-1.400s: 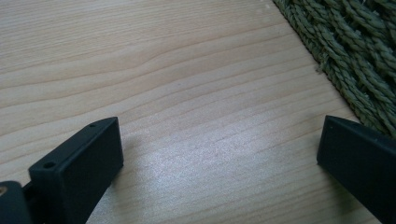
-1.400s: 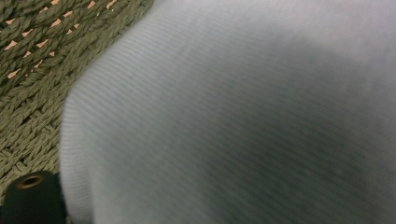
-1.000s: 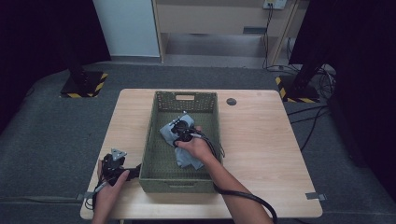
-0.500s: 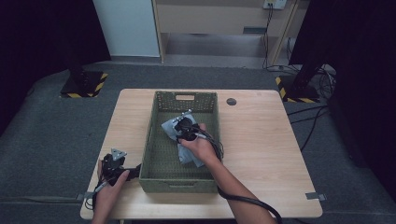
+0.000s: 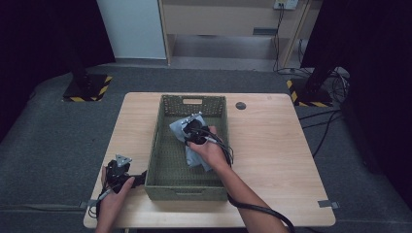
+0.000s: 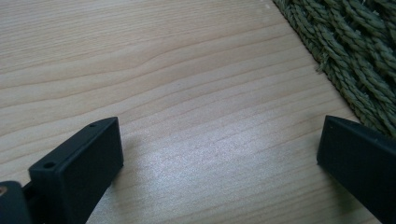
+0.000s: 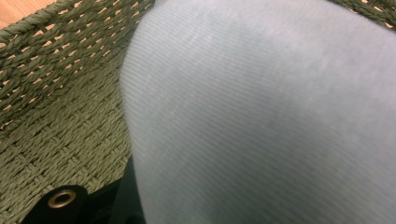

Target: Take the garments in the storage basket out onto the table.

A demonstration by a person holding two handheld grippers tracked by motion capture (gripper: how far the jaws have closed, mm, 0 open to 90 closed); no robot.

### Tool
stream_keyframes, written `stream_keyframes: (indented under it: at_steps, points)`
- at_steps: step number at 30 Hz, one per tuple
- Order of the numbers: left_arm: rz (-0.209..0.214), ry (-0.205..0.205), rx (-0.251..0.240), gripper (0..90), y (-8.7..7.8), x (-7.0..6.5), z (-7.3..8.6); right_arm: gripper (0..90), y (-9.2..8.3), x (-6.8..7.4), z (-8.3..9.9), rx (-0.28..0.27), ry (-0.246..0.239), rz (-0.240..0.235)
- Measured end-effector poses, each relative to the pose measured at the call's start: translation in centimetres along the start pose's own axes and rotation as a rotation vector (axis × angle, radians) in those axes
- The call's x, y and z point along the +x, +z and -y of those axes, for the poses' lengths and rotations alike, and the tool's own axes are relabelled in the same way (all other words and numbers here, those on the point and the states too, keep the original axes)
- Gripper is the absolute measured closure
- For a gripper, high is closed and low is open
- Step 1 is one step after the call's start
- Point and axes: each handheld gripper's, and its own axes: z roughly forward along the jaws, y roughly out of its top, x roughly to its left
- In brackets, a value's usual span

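R gripper (image 5: 193,130) clamped on blue cloth (image 5: 194,145), partly lifted inside green basket (image 5: 156,145); removal w/ cloth not yet done. L gripper (image 5: 127,179) left of basket, jaws apart, idle.

Likely a recording lab or studio: dark curtains surround a lone wooden table (image 5: 272,145) on grey carpet, with stand bases (image 5: 87,88) marked in hazard stripes and cables (image 5: 335,77) past its far corners.

One woven green basket (image 5: 167,145), one pale blue cloth (image 5: 180,130) (inside it), one dark round disc (image 5: 240,105), two tongs, one tabletop (image 5: 272,160).
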Motion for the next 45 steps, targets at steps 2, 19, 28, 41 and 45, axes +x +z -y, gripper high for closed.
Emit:
stream_keyframes:
  at_steps: [2,19,28,41,45]
  points:
    - [0.0,0.0,0.0,0.0,0.0,0.0,0.0,61.7,0.0,0.0,0.0,0.001,-0.001,0.001]
    - [0.0,0.0,0.0,0.0,0.0,0.0,0.0,61.2,-1.2,-0.2,-0.1,-0.021,-0.002,0.015]
    - [0.0,0.001,0.0,0.0,0.0,0.0,0.0,60.9,-2.6,-0.2,-0.3,-0.051,-0.007,0.023]
    - [0.0,-0.001,-0.001,0.0,0.0,0.0,0.0,60.6,-4.9,0.1,-1.4,-0.085,-0.023,0.033]
    - [0.0,0.001,0.001,0.0,0.0,0.0,0.0,60.6,-5.5,0.1,-1.7,-0.093,-0.036,0.036]
